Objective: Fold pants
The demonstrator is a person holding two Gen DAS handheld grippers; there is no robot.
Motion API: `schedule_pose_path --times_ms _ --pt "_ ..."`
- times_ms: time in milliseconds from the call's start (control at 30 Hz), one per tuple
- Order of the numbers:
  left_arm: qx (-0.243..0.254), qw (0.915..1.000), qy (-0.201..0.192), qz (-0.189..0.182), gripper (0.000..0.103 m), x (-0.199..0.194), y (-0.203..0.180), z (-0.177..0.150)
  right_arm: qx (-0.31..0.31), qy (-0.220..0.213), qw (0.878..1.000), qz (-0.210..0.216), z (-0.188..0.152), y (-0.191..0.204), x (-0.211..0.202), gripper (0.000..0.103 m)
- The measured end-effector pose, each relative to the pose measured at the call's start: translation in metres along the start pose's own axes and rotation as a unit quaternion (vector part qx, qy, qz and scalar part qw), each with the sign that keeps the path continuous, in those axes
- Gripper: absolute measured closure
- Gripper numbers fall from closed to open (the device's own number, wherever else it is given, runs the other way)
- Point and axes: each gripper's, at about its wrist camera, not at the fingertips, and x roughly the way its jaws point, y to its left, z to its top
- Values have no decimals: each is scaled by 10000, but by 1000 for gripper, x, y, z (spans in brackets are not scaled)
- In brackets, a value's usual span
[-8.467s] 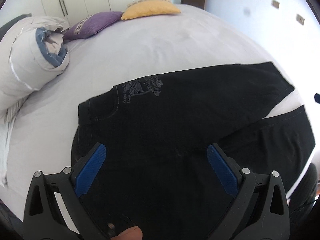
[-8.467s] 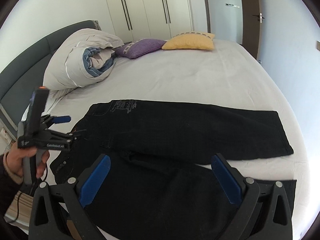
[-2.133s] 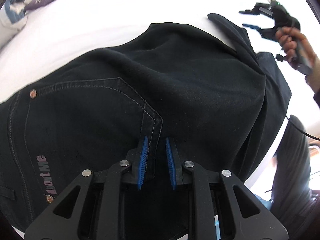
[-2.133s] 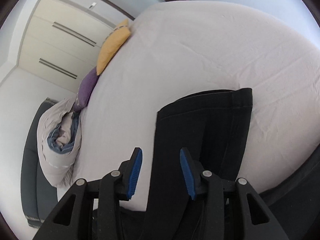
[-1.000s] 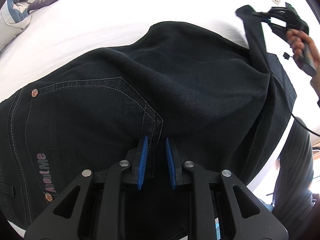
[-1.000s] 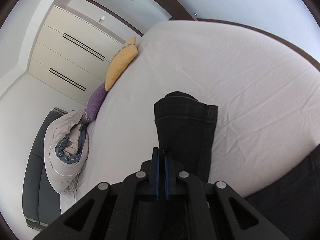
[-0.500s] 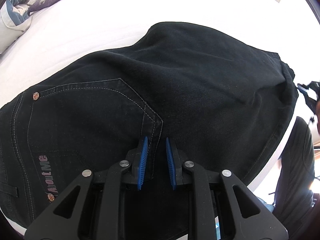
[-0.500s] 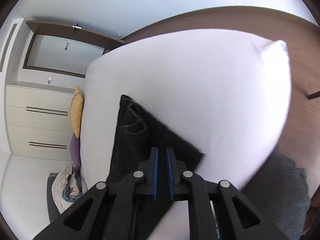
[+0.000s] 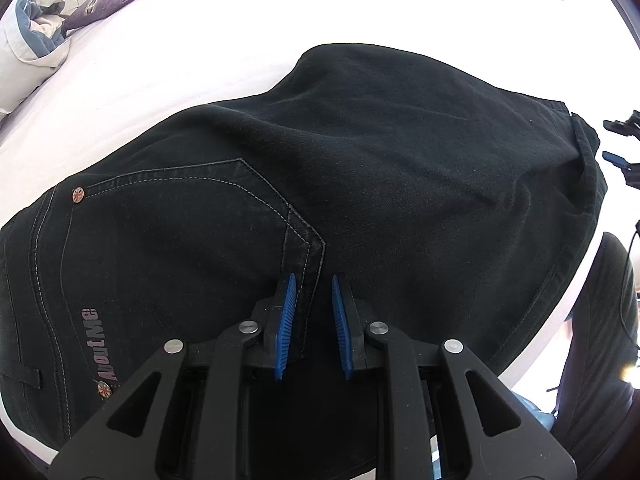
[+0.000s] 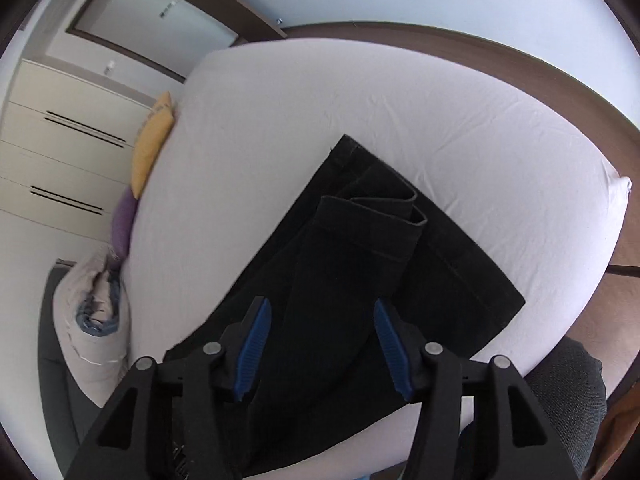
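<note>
The black pants (image 9: 360, 152) lie on the white bed (image 9: 180, 52), one leg folded over the other. My left gripper (image 9: 312, 280) is shut on the pants at the crotch seam below the back pocket. My right gripper (image 10: 322, 308) is open just above the leg ends (image 10: 372, 232); the top leg's cuff lies buckled and skewed over the lower leg. In the left wrist view the right gripper (image 9: 618, 144) shows at the far right edge, beside the cuffs.
A yellow pillow (image 10: 152, 144), a purple pillow (image 10: 124, 220) and a rolled duvet (image 10: 96, 312) lie at the head of the bed. Wardrobes (image 10: 60, 152) stand behind. The bed's near edge and wooden floor (image 10: 616, 280) are at right.
My right gripper carried the upper leg's cuff over onto the lower leg, then opened and let it go. My left gripper stayed shut on the crotch seam.
</note>
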Motion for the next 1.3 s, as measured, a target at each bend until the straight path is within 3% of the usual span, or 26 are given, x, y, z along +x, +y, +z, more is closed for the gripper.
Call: schedule_pose_path --times_ms 133,233,333,367,400,467,500,700,733,767,833,900,933,1000,1067,1133,1300 --pt "12 10000 -44 -6 85 -1 1 -3 -177 237 9951 -947 -1 23 29 40" --pt "16 9999 -101 -44 85 -3 5 -6 -451 221 9885 -1429 -4 40 44 38" --pt "-10 9998 -149 -89 85 -4 9 -9 -1087 202 9737 -1990 -9 56 65 35" --pt "-5 9998 -163 -105 85 -4 9 -10 -1203 238 9700 -2098 -11 57 71 40" --pt "-5 9998 -175 -122 85 -4 11 -12 -1283 222 9686 -2117 -12 58 73 45" --pt "-35 9996 -205 -165 85 -6 14 -14 -1358 195 9710 -1959 -15 55 67 83" --pt "-45 9996 -218 -178 85 -6 16 -15 -1292 230 9748 -1804 -15 49 62 90" --pt "-34 9996 -234 -178 85 -10 19 -16 -725 -14 9888 -1303 -33 -9 5 94" --pt "-31 9996 -234 -176 85 -10 20 -16 -690 45 9888 -1326 -38 -20 -2 93" --pt "-32 9996 -230 -168 85 -11 20 -17 -650 119 9884 -1367 -42 -29 -8 82" --pt "-24 9997 -211 -143 85 -10 20 -16 -497 21 9851 -1649 -45 -51 -28 74" --pt "0 9998 -184 -98 85 -11 18 -16 -408 -243 9799 -1939 -42 -68 -50 72" --pt "3 9998 -171 -78 85 -11 18 -16 -328 -329 9808 -1892 -39 -75 -60 72" --pt "22 9999 -148 -33 85 -11 18 -15 -297 -377 9889 -1404 -26 -92 -72 69" --pt "30 9999 -124 6 85 -13 15 -13 -360 -474 9966 -572 -9 -100 -77 48" --pt "30 9999 -100 42 85 -13 16 -12 -585 -674 9960 -99 12 -100 -73 35" --pt "35 9999 -31 128 85 -13 8 -5 -1037 -374 9930 416 50 -88 -39 35"
